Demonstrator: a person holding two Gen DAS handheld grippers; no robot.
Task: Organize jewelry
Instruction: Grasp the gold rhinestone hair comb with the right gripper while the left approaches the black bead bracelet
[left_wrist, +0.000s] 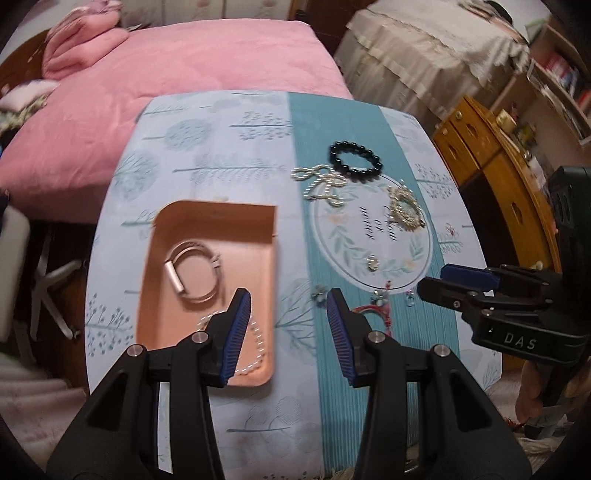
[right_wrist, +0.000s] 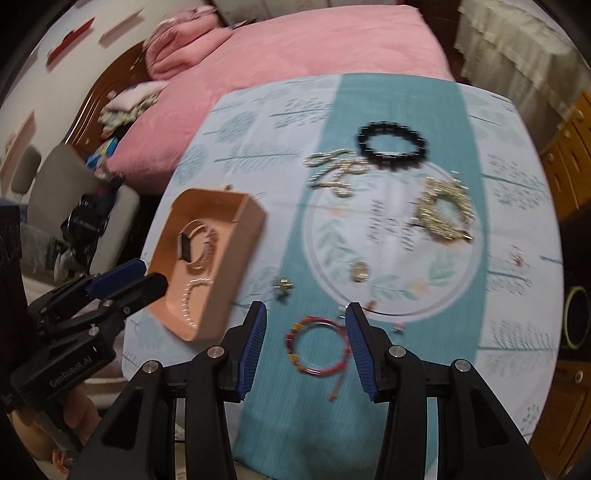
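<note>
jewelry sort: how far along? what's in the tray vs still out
Done: the peach rectangular tray holds two pieces, a silver multi-strand bracelet and a white bead bracelet.
In hand: nothing. The left gripper and right gripper are both open; the right one frames the red cord bracelet.
Left on the cloth: black bead bracelet, pearl strand, gold chain bundle and several small pieces.

Peach rectangular plastic tray (left_wrist: 207, 236): smooth, satin sheen.
Black round-bead bracelet (left_wrist: 355, 157): glossy.
Printed pale-blue desk cloth (left_wrist: 221, 147): matt fabric.
Pink bed cover (left_wrist: 184, 74): soft, fuzzy.
Left claw (left_wrist: 288, 336): matt black plastic, ribbed blue pads (left_wrist: 236, 332).
</note>
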